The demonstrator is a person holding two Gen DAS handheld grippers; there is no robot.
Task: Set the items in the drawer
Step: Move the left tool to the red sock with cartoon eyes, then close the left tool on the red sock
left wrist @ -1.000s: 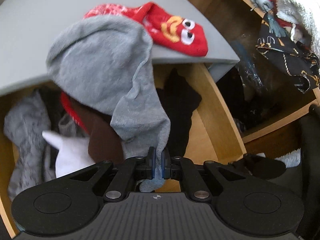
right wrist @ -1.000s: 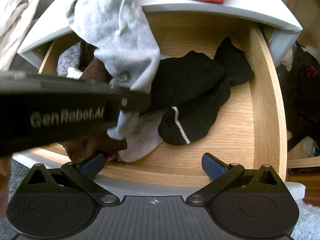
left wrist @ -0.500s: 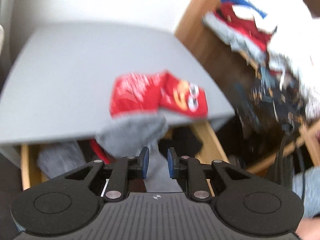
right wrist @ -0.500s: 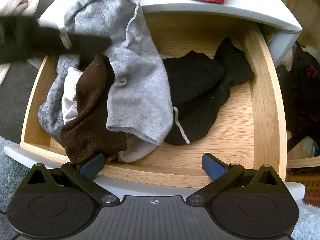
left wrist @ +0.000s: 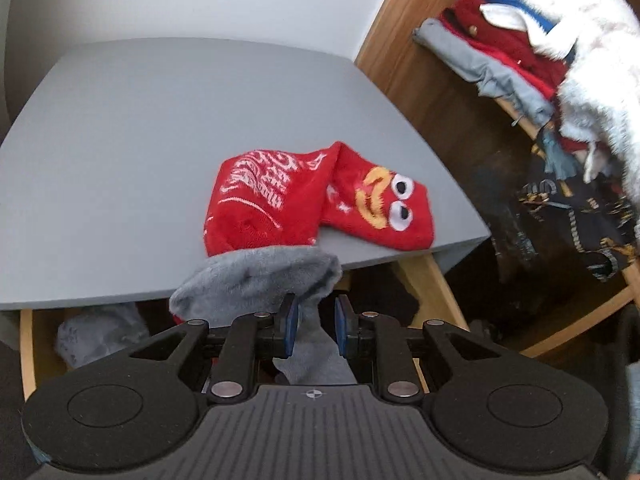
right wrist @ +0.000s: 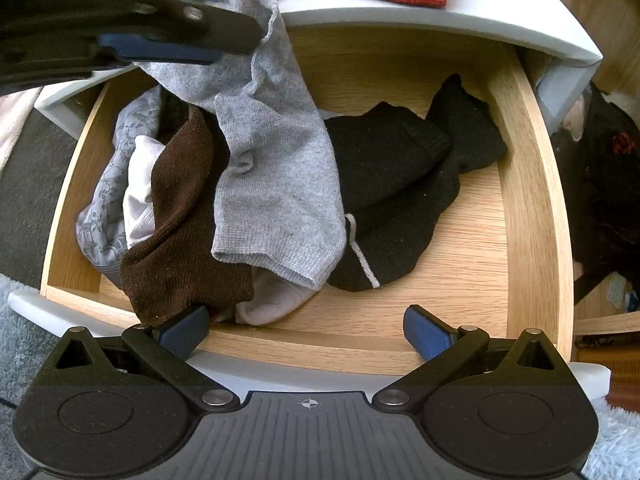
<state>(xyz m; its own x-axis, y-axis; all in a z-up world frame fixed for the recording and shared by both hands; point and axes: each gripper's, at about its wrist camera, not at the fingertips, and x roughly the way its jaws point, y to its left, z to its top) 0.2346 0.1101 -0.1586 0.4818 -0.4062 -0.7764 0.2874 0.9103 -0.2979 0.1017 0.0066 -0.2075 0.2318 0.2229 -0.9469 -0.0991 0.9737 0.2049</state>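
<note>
Grey sock (right wrist: 276,184) lying in the open drawer (right wrist: 532,200), cuff end nearest, draped over a brown sock (right wrist: 180,240) on its left and the edge of the black socks (right wrist: 400,184) on its right. Far end rising out of the drawer and bunched against the front edge of the grey cabinet top (left wrist: 160,120).

Nearest of all, right gripper (right wrist: 308,326) hanging above the drawer's near front board, blue pads spread wide, nothing between them; left pad just beside the brown sock's near end, whether touching it not clear.

Further left in the drawer, a white sock (right wrist: 138,184) and a patterned grey cloth (right wrist: 100,208) tucked against the left wall. Bare wooden floor along the right side.

Beyond that, left gripper (left wrist: 314,326) above the sock's far end, jaws just opened to a narrow gap. Grey fabric seen in that gap from the wrist view, but pads not pressing on it; sock released.

Farther on, a pair of red socks (left wrist: 312,208) with cartoon eyes lying on the cabinet top, near edge touching the bunched grey fabric.

Far right, wooden shelves (left wrist: 400,60) piled with folded clothes and white fleece.
</note>
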